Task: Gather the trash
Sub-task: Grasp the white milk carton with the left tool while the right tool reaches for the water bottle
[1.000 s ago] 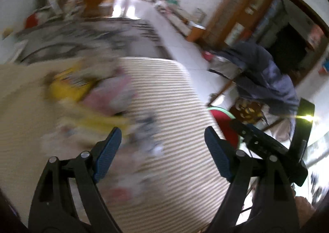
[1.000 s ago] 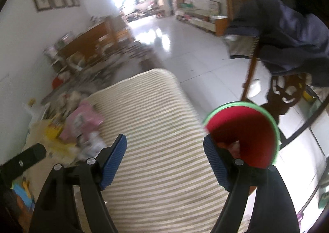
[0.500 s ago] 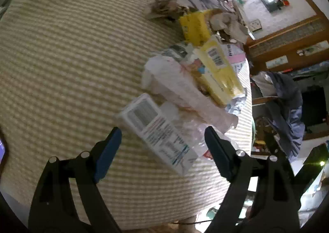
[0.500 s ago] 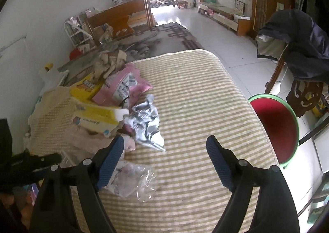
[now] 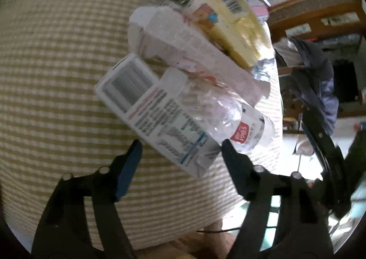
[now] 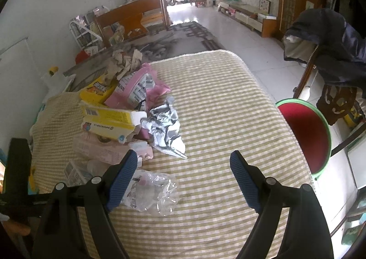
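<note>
Indoors, checked tablecloth (image 6: 228,108), tiled floor (image 6: 247,37), left gripper (image 5: 180,151) closing unladen, right gripper (image 6: 184,163) agape.

Trash pile (image 6: 128,108) lies on the table's (image 6: 228,121) left half (bin (image 6: 304,135) beside its right edge).

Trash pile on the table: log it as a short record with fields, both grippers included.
surface: table under a yellow-and-white striped cloth
pile: yellow carton, pink bag, crumpled foil wrapper, crushed clear plastic bottle, white printed box
left gripper: jaws closing around the near end of the white printed box, pads not yet pressing it
right gripper: open, empty, over bare cloth beside the bottle
bin: red tub with green rim, on the floor past the table edge
</note>
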Demonstrator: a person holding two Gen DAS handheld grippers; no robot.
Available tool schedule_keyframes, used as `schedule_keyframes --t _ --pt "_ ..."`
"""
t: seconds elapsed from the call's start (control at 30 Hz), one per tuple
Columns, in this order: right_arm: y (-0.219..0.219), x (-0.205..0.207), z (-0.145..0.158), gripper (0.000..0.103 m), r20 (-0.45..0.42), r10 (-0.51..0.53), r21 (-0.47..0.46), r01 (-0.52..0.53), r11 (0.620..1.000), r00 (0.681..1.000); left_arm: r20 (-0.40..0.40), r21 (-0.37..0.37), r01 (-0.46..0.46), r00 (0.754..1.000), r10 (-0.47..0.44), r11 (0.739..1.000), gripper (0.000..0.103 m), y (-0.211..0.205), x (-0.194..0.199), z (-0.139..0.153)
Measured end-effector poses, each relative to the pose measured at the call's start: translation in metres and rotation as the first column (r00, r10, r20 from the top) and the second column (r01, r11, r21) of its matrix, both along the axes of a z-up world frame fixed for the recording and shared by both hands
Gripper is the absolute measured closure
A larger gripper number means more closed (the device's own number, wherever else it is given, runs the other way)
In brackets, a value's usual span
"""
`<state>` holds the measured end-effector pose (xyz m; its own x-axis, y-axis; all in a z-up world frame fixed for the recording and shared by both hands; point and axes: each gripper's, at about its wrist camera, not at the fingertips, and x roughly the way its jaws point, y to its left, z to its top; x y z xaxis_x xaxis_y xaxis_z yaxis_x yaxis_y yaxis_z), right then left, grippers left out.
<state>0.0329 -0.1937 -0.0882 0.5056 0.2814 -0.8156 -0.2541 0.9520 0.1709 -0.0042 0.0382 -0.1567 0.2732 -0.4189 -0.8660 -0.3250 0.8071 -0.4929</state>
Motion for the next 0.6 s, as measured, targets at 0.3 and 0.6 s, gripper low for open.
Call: schedule_keyframes --t 0.3,0.6 --pt "0.017 0.024 -0.032 0.022 -0.133 0.113 0.023 -0.111 0.994 0.985 -0.004 0.015 0.033 0.999 -0.033 0.999 0.038 0.009 -0.009 0.003" --pt "0.021 0.037 -0.063 0.022 -0.326 0.213 0.176 -0.162 0.971 0.921 -0.005 -0.001 -0.007 1.0 0.007 1.0 0.042 0.031 -0.004 -0.003"
